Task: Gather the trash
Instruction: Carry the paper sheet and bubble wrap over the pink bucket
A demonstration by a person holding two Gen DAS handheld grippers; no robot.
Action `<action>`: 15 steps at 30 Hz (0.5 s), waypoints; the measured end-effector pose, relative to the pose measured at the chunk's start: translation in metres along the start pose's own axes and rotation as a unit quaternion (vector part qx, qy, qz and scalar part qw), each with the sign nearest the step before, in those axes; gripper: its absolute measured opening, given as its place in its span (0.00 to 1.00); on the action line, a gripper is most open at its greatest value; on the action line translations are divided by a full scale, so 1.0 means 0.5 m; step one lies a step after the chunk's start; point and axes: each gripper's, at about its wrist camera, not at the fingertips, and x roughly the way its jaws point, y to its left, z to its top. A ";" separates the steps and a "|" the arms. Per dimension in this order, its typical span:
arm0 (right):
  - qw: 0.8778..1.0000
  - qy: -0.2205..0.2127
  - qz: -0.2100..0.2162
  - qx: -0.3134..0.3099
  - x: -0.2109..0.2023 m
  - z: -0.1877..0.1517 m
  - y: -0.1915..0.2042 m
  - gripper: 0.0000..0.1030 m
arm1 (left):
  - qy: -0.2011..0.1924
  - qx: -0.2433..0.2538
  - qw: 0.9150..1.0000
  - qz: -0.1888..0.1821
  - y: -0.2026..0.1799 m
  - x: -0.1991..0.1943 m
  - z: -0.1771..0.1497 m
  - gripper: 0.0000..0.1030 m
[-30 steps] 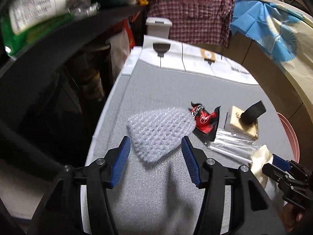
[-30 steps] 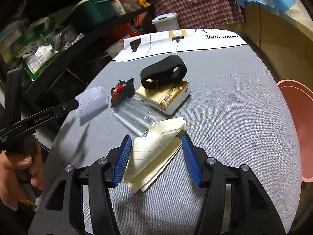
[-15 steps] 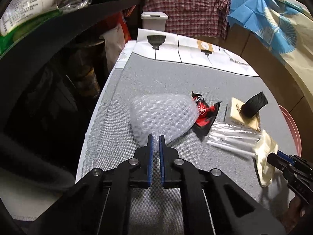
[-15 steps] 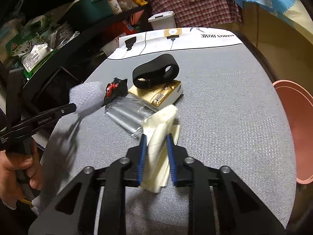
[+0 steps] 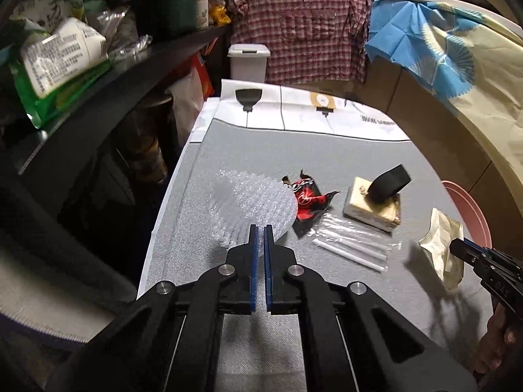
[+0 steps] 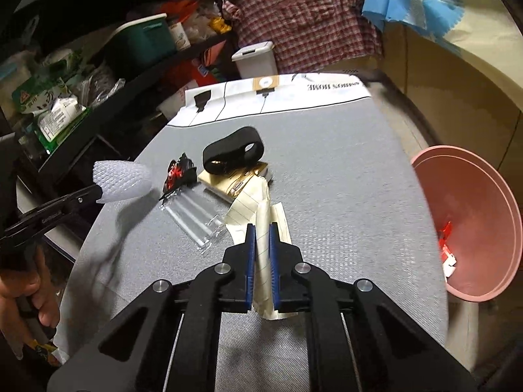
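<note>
A sheet of clear bubble wrap [image 5: 251,205] hangs lifted off the grey table [image 5: 294,150], with my left gripper [image 5: 257,228] shut on its near edge; the right wrist view shows the same bubble wrap [image 6: 122,179] in the air at the left. The jaws of my right gripper [image 6: 261,228] are closing, and their pads press on a folded cream paper [image 6: 248,209] that is raised from the cloth. A red-black wrapper [image 5: 307,202] and a clear plastic sleeve [image 5: 349,245] with white sticks lie between the two grippers.
A gold box [image 5: 372,209] with a black strap loop [image 6: 233,155] on it sits mid-table. A pink bin [image 6: 483,196] holding some scraps stands past the table's right edge. Dark cluttered shelves [image 5: 98,81] rise at the left, and a small white bin [image 5: 248,62] at the back.
Both grippers went from open to shut, the left on the bubble wrap and the right on the cream paper. Both have since lifted their pieces off the table.
</note>
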 end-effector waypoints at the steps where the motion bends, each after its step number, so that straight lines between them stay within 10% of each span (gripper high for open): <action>1: 1.000 -0.003 0.000 0.000 -0.006 0.000 -0.001 0.08 | -0.003 0.001 1.000 -0.001 -0.003 -0.006 0.000 0.03; 15: 0.997 -0.066 -0.019 -0.018 -0.112 0.002 -0.005 0.08 | -0.048 0.000 0.999 -0.014 -0.044 -0.118 -0.027 0.03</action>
